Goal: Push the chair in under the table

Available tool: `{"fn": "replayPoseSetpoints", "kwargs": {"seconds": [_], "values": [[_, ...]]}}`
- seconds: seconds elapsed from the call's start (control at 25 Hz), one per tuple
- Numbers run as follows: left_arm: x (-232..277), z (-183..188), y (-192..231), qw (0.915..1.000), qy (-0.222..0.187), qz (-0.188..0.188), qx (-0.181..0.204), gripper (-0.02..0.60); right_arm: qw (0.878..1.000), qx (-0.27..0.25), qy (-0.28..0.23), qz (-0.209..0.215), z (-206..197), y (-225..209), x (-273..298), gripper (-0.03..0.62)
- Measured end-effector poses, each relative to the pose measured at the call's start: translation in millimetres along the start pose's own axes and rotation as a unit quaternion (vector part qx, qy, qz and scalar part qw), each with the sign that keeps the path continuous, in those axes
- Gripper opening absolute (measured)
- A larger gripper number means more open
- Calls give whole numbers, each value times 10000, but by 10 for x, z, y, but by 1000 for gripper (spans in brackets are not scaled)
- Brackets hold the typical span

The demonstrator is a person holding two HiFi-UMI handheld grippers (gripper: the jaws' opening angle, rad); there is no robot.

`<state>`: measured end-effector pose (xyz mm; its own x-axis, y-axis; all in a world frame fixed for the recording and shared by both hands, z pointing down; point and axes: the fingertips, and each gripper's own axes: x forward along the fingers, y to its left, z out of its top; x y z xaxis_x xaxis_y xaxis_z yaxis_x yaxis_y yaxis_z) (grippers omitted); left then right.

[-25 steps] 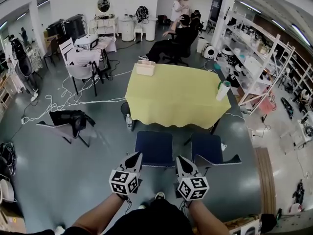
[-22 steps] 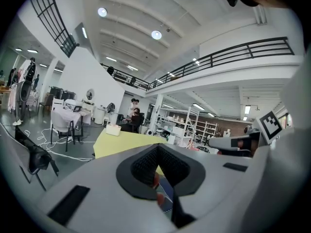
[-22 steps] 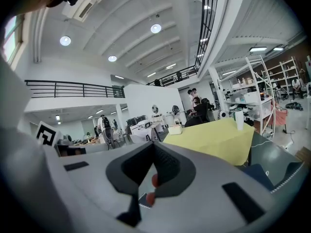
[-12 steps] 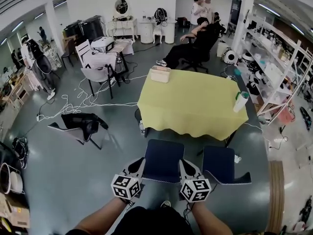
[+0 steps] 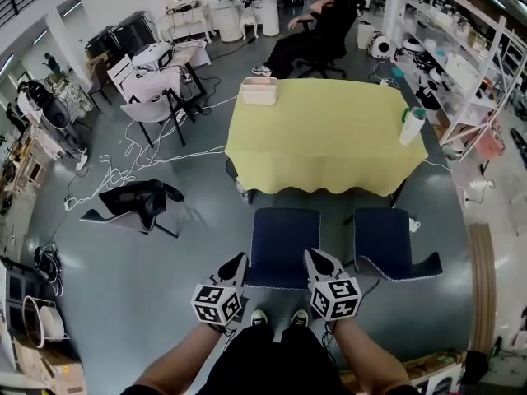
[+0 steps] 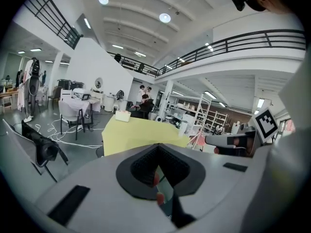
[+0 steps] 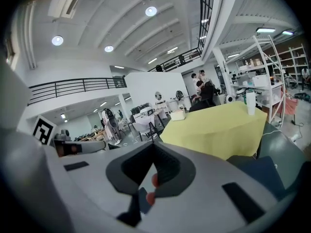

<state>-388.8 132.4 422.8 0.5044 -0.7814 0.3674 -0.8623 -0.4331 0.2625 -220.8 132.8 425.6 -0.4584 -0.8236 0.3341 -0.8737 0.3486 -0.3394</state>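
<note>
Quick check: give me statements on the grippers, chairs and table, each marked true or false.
1. The left gripper and the right gripper are both shut and empty. True.
2. The table wears a red cloth. False: it is yellow.
3. The left blue chair and the right blue chair stand on its near side. True.
4. The white bottle stands at the table's left edge. False: right edge, head view.
5. The left blue chair is under the table. False: its seat stands outside the cloth.

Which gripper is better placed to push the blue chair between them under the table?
Right, slightly: the right gripper seems to overlap the rear corner of the chair; the left gripper sits just beside it.
</note>
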Motion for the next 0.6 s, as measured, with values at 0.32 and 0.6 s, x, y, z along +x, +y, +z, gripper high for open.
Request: {"fn": "replayPoseSetpoints", "kwargs": {"seconds": [0.32,0.6], "values": [[385,-697,208,9965,771,-307,-34,9,9958,226,723,-521,-721,-312,251,14],[497,-1401,344,9864,1589,-417,-55,9,9830,422,1640,-713,-1501,-420,304,14]]}}
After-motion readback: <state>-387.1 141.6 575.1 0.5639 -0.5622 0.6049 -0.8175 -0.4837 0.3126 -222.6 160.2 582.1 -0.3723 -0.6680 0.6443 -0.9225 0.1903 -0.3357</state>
